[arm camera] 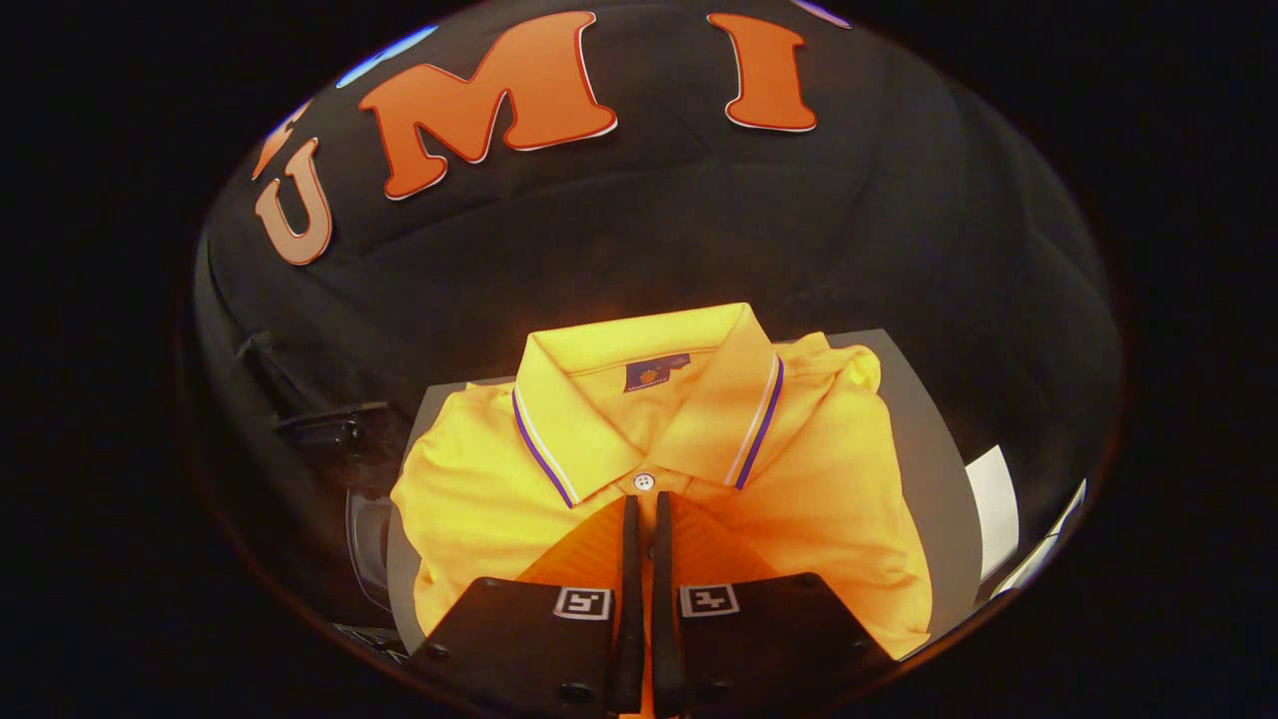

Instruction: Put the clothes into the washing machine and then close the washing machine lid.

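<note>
Hand-held gripper (pixel 647 504) apparently pinching smooth shirt (pixel 799 489).

A staged recording booth, not a lived-in home — black cloth wall (pixel 639 240) drapes the whole background, creased and unlit, closing the scene in from nine o'clock round to three. A plain grey counter (pixel 929 469) stands in front of it, bare of household clutter, with a neatly folded yellow polo shirt (pixel 799 479) laid out on it like a prop. Lighting falls on the counter alone — everything around it sinks into dark, as in a small studio.
</note>
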`<state>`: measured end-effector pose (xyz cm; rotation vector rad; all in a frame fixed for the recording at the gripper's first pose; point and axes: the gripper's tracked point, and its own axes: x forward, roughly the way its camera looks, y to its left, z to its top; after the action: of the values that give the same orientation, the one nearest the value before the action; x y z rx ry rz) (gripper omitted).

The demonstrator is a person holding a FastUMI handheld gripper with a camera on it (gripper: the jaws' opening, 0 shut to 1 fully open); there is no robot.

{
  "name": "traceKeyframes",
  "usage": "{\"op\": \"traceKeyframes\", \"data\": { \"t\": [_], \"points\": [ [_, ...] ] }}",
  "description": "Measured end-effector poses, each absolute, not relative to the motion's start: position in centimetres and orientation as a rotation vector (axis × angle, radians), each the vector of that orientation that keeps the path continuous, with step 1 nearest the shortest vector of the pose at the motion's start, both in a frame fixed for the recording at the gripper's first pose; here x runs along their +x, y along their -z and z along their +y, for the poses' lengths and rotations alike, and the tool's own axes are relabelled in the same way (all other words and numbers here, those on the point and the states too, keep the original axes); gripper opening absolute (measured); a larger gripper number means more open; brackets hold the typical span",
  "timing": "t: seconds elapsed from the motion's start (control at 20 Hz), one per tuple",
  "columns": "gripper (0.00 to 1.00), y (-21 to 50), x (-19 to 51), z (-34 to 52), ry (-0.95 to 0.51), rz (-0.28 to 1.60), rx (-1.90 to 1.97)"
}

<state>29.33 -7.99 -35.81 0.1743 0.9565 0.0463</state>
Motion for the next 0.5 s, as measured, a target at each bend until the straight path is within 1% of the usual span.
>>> {"op": "traceKeyframes", "data": {
  "t": [0.2,0.5],
  "points": [
    [0.11,34.3,29.5,-8.1,-0.057,0.861,0.239],
    [0.12,31.8,29.4,-7.7,-0.139,0.768,0.355]
  ]
}}
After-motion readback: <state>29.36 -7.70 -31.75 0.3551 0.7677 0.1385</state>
